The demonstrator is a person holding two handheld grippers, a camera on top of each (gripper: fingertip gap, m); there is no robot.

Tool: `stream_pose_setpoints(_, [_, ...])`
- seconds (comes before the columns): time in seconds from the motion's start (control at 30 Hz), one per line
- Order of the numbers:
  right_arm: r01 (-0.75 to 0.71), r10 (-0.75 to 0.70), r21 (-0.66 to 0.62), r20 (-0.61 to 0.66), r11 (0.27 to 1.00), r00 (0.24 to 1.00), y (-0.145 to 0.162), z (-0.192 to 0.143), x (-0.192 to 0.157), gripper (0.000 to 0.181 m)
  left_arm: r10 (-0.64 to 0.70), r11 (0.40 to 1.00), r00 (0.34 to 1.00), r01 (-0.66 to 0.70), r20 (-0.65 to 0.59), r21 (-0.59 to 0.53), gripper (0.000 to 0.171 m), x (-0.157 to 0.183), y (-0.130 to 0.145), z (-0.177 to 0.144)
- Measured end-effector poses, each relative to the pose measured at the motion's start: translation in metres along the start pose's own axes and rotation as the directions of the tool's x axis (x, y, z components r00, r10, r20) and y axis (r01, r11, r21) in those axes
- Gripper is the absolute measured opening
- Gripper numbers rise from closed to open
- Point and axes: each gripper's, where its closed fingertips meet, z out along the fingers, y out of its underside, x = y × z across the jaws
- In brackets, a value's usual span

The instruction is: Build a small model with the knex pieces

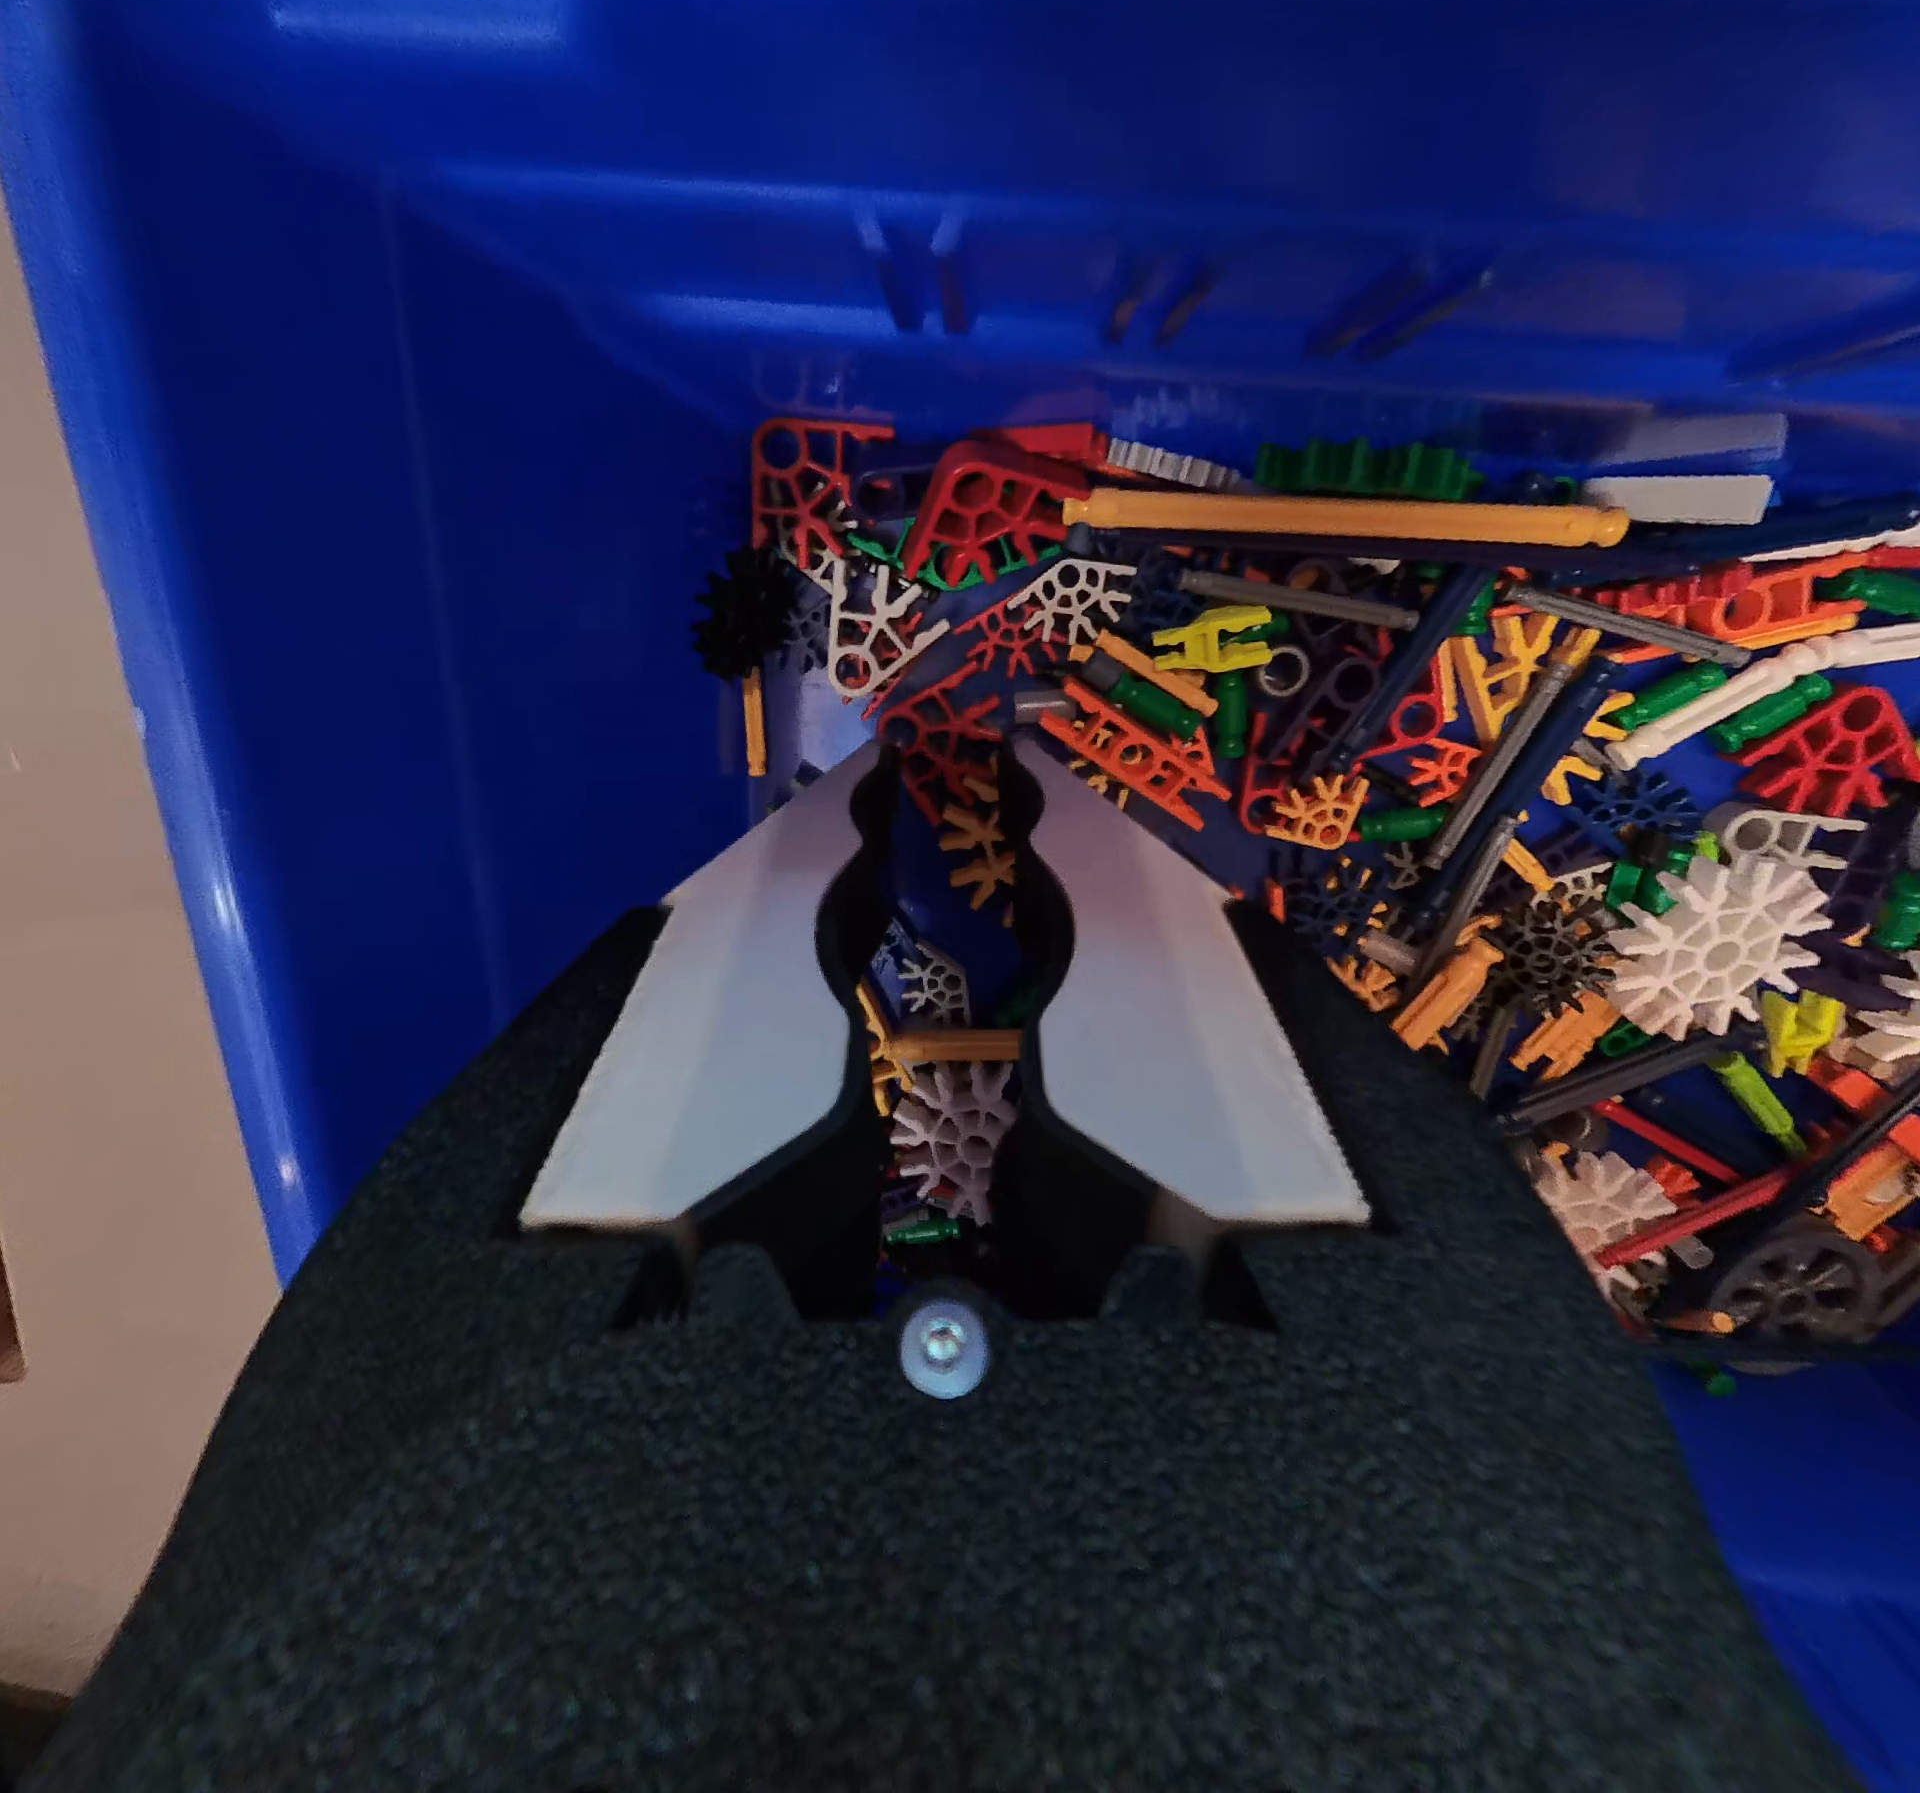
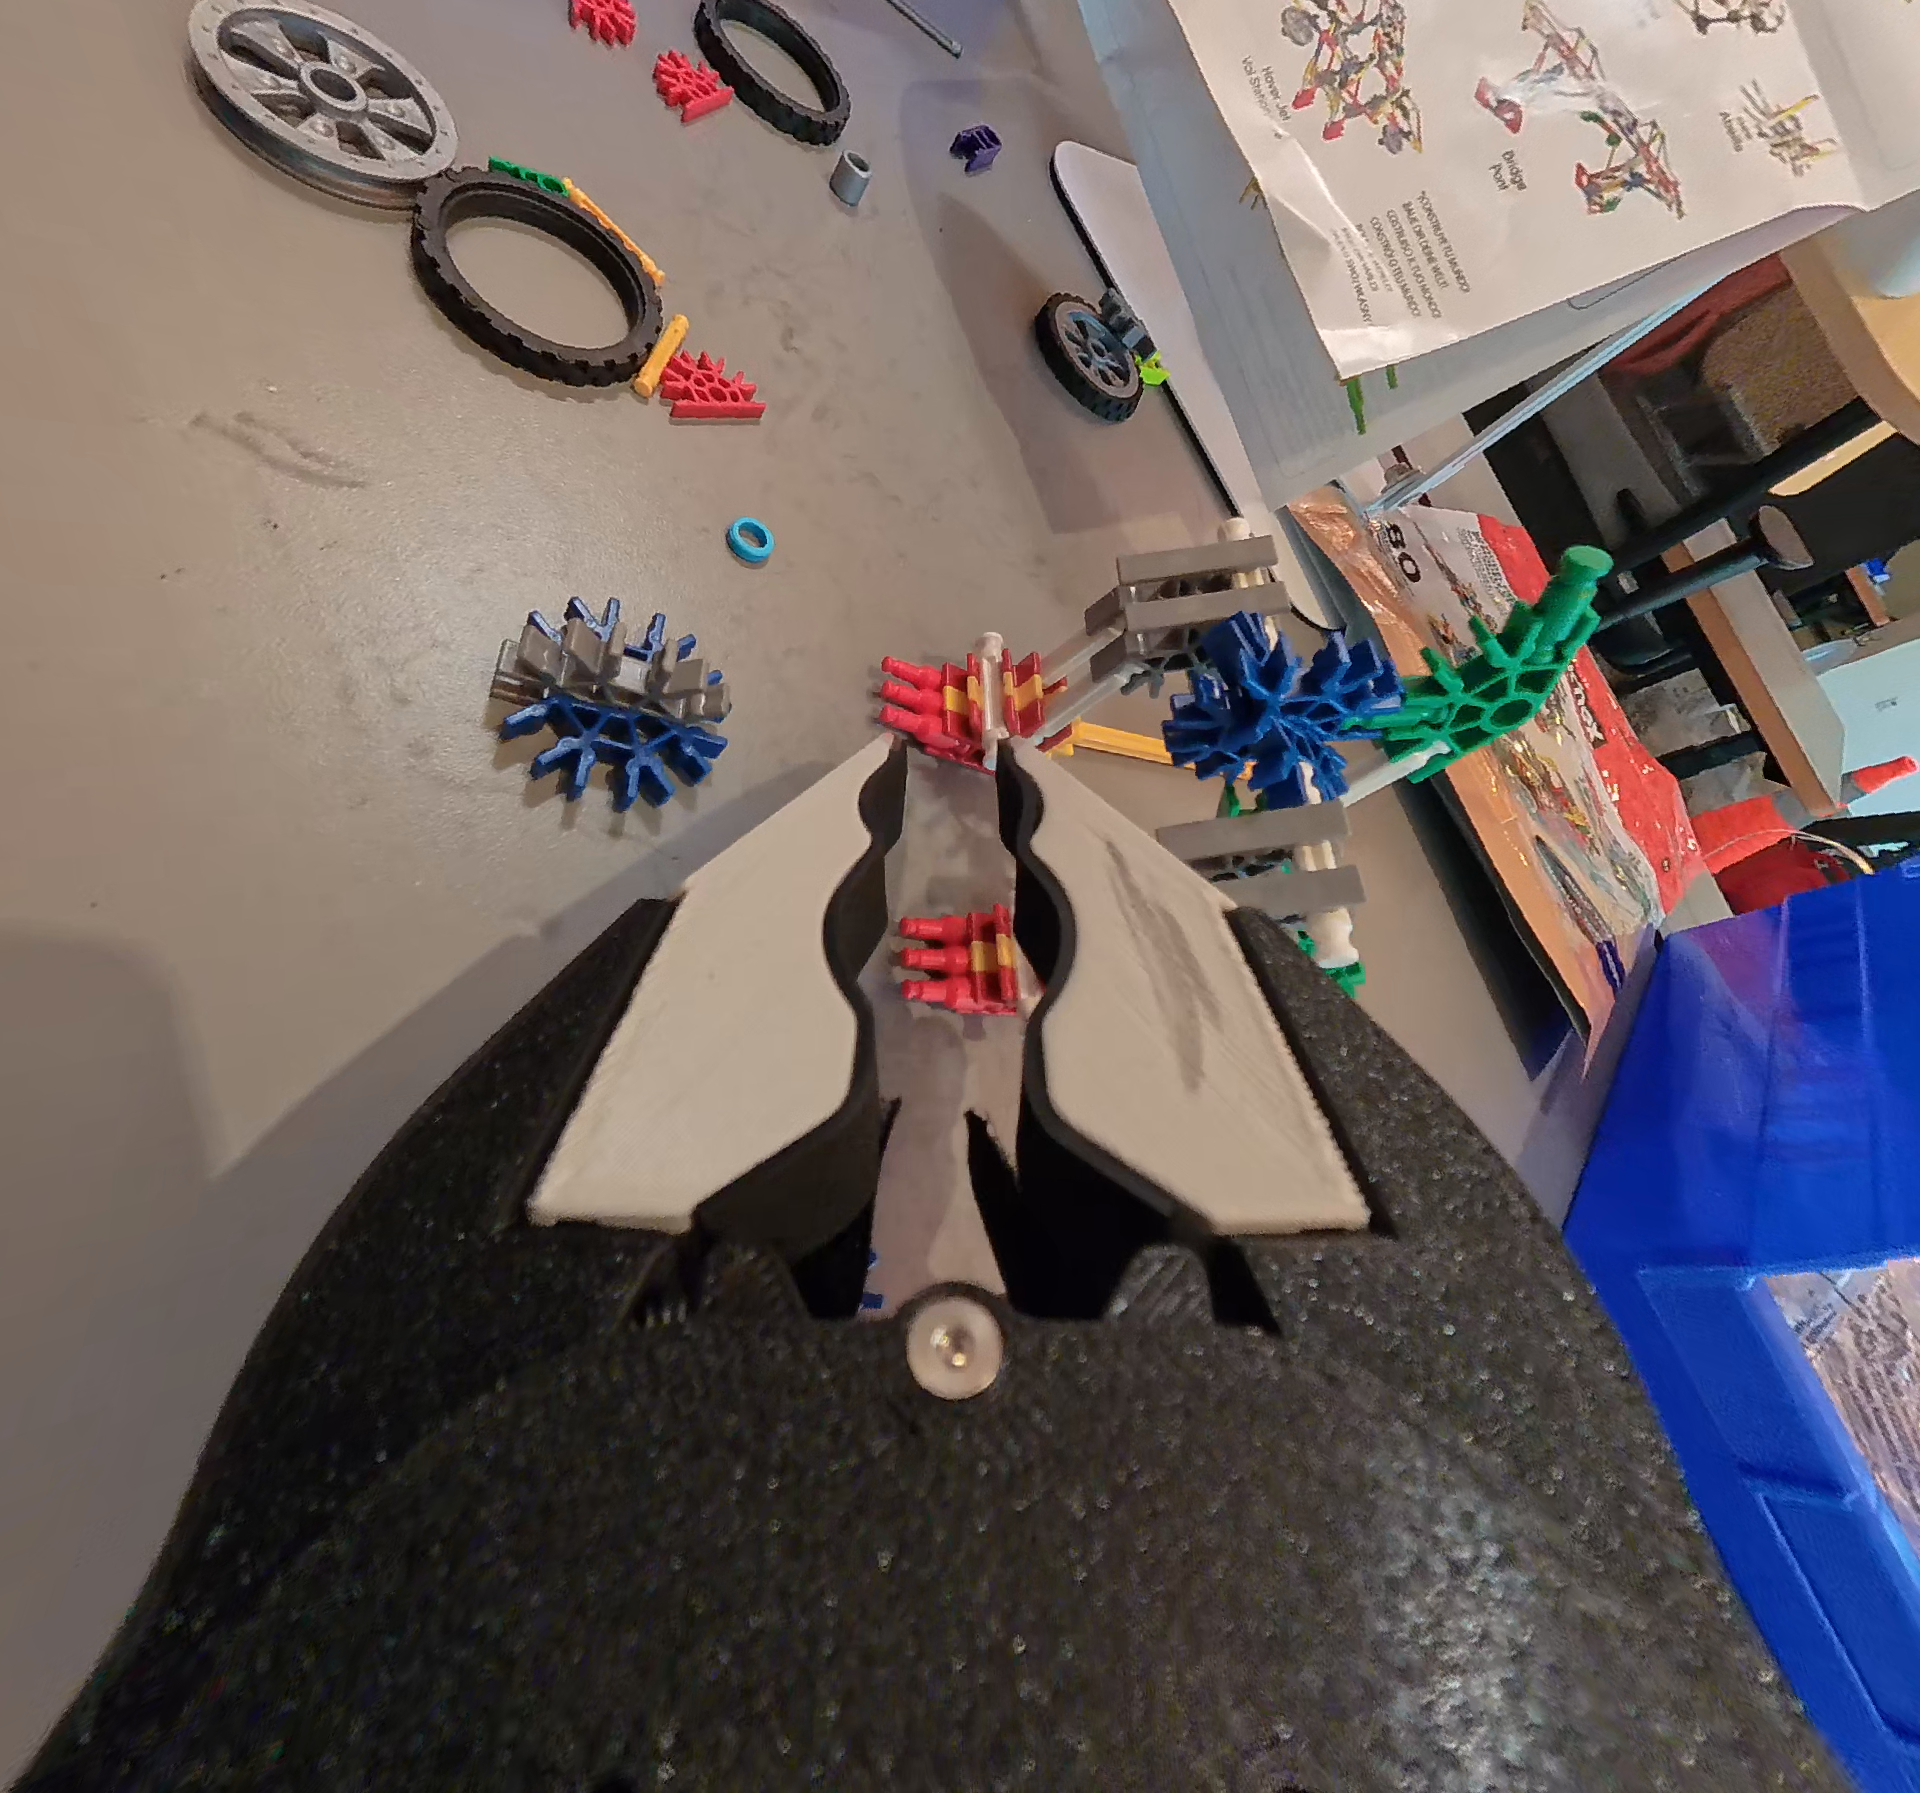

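My left gripper [image 1: 951, 751] reaches down into a blue bin [image 1: 520, 496] filled with a pile of coloured construction-toy rods and connectors [image 1: 1455, 756]. Its jaws stand a narrow gap apart, closed on a red snowflake connector [image 1: 935, 735] at the left edge of the pile. My right gripper [image 2: 948, 751] is shut on a built toy assembly [image 2: 1273, 704]. It grips a white rod [image 2: 992, 678] among stacked red connectors [image 2: 930, 699]. Blue, green and grey parts stick out to the right, above the grey table [image 2: 260, 600].
On the table lie a silver wheel hub [image 2: 322, 96], two black tyres [image 2: 535, 278] [image 2: 771, 62], a blue-and-grey connector cluster [image 2: 613, 704], a light blue ring [image 2: 748, 540] and a small wheel [image 2: 1091, 356]. An instruction sheet [image 2: 1507, 81] stands at the back right. The blue bin [image 2: 1766, 1172] is at right. The tips of one gripper are about 45 cm away from the tips of the other.
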Motion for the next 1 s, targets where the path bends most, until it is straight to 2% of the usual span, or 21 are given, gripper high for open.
stream_pose_setpoints(0.03, [0.000, 0.000, -0.002, -0.001, 1.000, 1.000, 0.000, 0.000, 0.000, 0.017, 0.010, 1.000, 1.000, -0.010, 0.007, 0.003, 0.001, -0.001, 0.000, -0.001])
stream_pose_setpoints(0.1, [0.000, 0.000, -0.006, -0.001, 1.000, 1.000, 0.001, 0.001, 0.000, 0.017, 0.013, 1.000, 1.000, -0.013, 0.024, 0.002, 0.000, -0.002, 0.001, -0.002])
stream_pose_setpoints(0.2, [0.001, -0.001, -0.011, -0.001, 1.000, 1.000, 0.001, 0.001, 0.000, 0.017, 0.020, 1.000, 0.999, -0.020, 0.029, -0.015, 0.004, -0.001, 0.004, 0.000])
stream_pose_setpoints(0.33, [0.002, -0.002, -0.014, -0.001, 1.000, 1.000, 0.002, 0.001, 0.000, 0.017, -0.002, 1.000, 0.999, 0.001, 0.050, 0.017, 0.022, -0.006, -0.002, -0.002])
stream_pose_setpoints(0.53, [0.001, -0.001, -0.011, -0.003, 1.000, 1.000, 0.001, 0.001, 0.000, 0.017, -0.037, 0.999, 0.999, 0.035, 0.035, 0.037, 0.030, -0.007, -0.006, -0.002])
stream_pose_setpoints(0.7, [0.001, -0.001, -0.008, -0.005, 1.000, 1.000, 0.001, 0.001, 0.001, 0.017, -0.102, 0.989, 0.995, 0.102, -0.004, 0.106, 0.031, -0.007, -0.015, -0.012])
stream_pose_setpoints(0.83, [0.001, -0.001, -0.006, -0.004, 1.000, 1.000, 0.001, 0.001, 0.001, 0.017, -0.156, 0.985, 0.988, 0.157, -0.010, 0.071, 0.030, -0.009, -0.011, -0.006])
stream_pose_setpoints(0.93, [0.003, -0.003, -0.005, -0.007, 1.000, 1.000, 0.000, 0.001, 0.001, 0.017, -0.197, 0.979, 0.980, 0.198, -0.026, 0.051, 0.022, -0.008, -0.009, 0.001])
stream_pose_setpoints(1.0, [0.004, -0.004, -0.004, -0.008, 1.000, 1.000, 0.000, 0.001, 0.001, 0.017, -0.218, 0.973, 0.976, 0.220, -0.027, 0.067, 0.021, -0.009, -0.011, 0.002])
